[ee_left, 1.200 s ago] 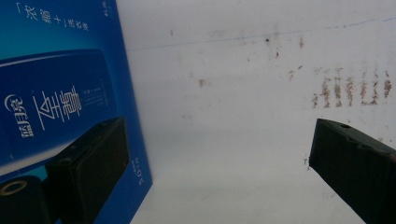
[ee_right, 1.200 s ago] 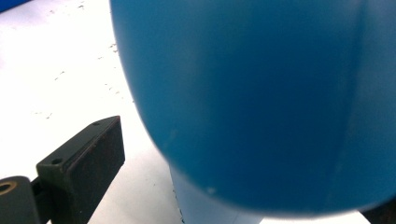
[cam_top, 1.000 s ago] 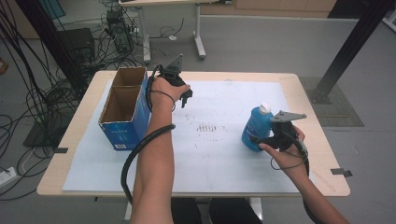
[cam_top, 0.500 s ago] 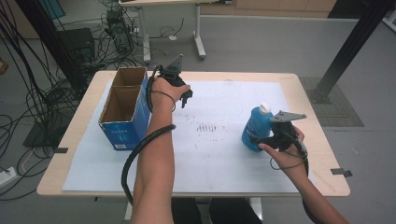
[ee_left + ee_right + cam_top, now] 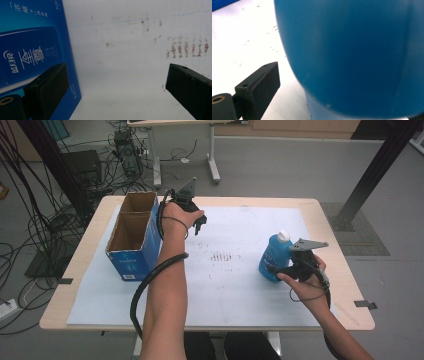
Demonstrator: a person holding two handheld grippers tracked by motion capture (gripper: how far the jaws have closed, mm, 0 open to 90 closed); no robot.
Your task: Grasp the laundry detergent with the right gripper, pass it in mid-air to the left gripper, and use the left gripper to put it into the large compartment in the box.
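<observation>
An upright blue bottle [image 5: 274,258] with a white cap sits between the right gripper's [image 5: 286,270] spread fingers; left gripper [image 5: 198,226] gapes.

The left forearm reaches far forward over the table, its hand wrapped around the left gripper [image 5: 197,222], which points down with its jaws spread wide apart. The right forearm comes in low from the near right, wrist bent inward, holding the right gripper [image 5: 280,267] level, jaws apart and pointing leftward
</observation>
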